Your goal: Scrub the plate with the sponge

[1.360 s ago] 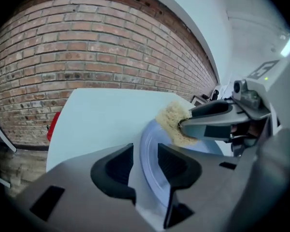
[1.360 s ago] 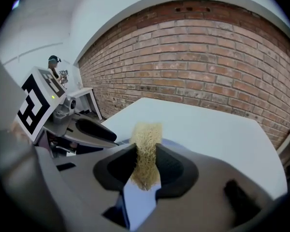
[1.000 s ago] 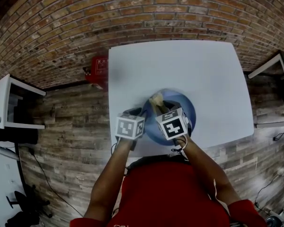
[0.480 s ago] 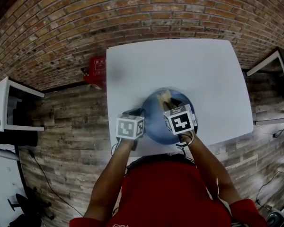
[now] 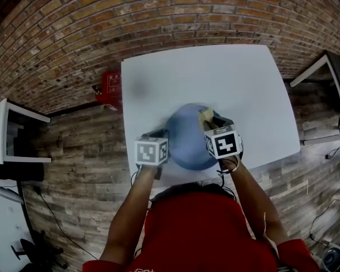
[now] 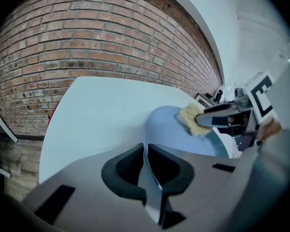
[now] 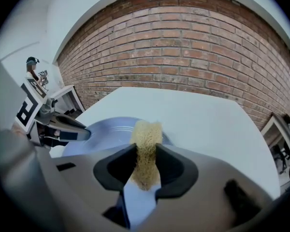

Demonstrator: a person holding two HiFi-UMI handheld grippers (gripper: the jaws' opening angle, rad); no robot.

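Blue smooth round plate (image 5: 187,137) | tan fuzzy sponge (image 7: 146,139) | white table (image 5: 215,78)

The left forearm (image 5: 130,208) and right forearm (image 5: 252,200) reached forward toward twelve o'clock. The left tongs (image 6: 145,151), at the nine o'clock rim of the plate (image 6: 170,129), were closing with that rim between them. The right tongs (image 7: 146,154), near two o'clock, were clamped on the sponge (image 7: 146,137).
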